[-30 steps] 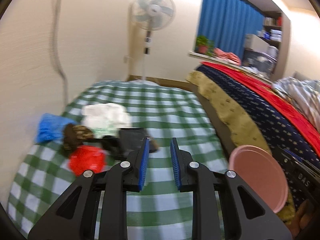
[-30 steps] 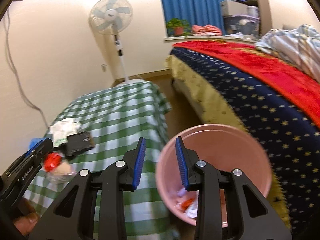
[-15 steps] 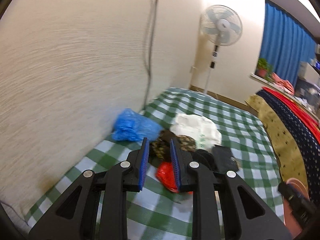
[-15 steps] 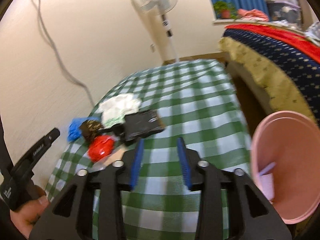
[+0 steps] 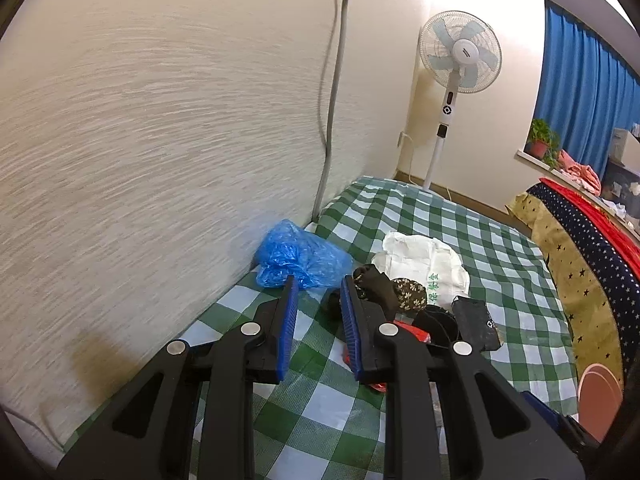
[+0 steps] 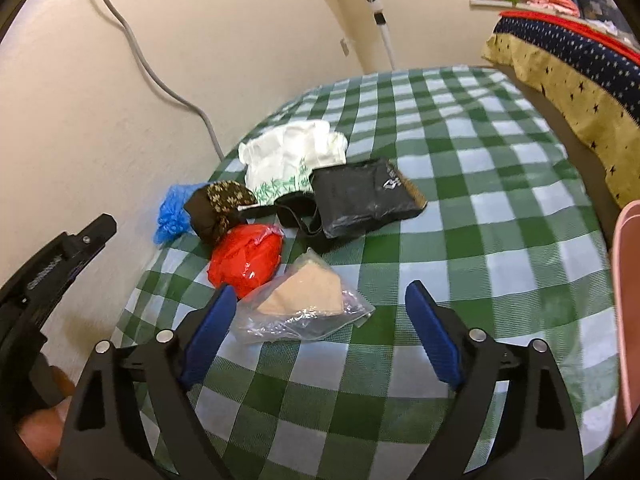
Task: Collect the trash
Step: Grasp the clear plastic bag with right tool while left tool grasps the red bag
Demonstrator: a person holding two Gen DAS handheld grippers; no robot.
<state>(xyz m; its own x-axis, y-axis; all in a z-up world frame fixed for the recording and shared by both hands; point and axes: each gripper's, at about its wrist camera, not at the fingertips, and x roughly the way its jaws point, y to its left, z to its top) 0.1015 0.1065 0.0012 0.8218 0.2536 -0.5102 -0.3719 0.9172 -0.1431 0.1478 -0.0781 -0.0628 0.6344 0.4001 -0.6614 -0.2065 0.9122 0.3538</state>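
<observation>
1. The right gripper (image 6: 318,322) hangs over the checked bench (image 6: 480,240), its jaws opening wide with nothing clamped; a clear plastic bag (image 6: 308,304) lies just ahead between them.
2. The left gripper (image 5: 318,326) has its jaws narrowly apart and empty, near the blue bag (image 5: 298,256).
3. A red wrapper (image 6: 246,258) touches the clear bag.

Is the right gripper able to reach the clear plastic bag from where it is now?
Probably yes: the right gripper is opening, empty, with the clear plastic bag just ahead and nothing between.

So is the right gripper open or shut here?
Open, and its jaws are opening: the right gripper has a wide gap, pads pressing nothing, with the clear plastic bag just ahead.
</observation>
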